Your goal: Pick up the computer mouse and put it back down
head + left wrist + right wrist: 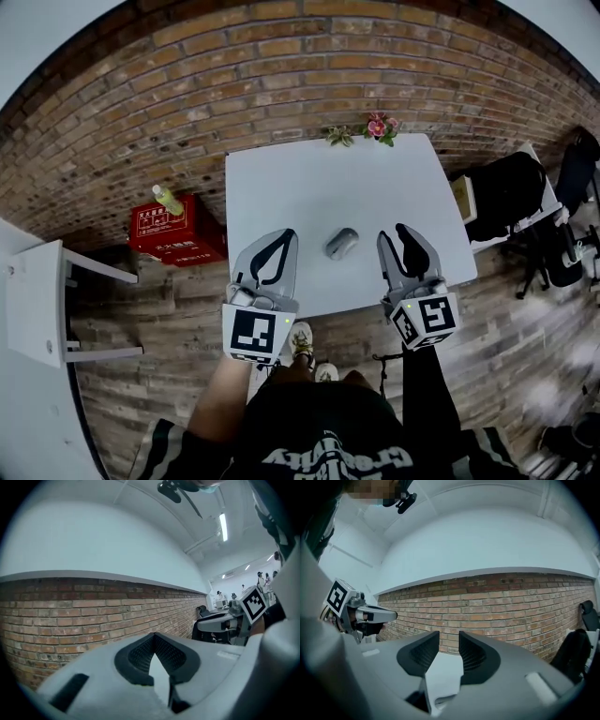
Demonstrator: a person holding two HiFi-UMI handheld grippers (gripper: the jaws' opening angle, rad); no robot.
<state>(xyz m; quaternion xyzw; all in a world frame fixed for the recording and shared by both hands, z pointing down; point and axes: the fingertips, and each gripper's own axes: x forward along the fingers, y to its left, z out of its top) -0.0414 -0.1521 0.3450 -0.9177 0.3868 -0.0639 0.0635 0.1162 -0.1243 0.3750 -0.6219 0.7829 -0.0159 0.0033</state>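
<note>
A grey computer mouse (341, 243) lies on the white table (319, 178), near its front edge. My left gripper (288, 234) hovers over the table just left of the mouse. Its jaws meet at the tips, shut on nothing (153, 635). To the right of the mouse is my right gripper (394, 232), its jaws a little apart and empty (449, 637). Neither gripper touches the mouse. Both point level toward the brick wall. The mouse cannot be made out with certainty in either gripper view.
Pink flowers (375, 127) sit at the table's far edge against the brick wall (281, 56). A red box (173, 230) with a bottle (167, 200) on it stands on the floor at left. A black chair (506, 192) is at right, and a white stand (37, 300) at far left.
</note>
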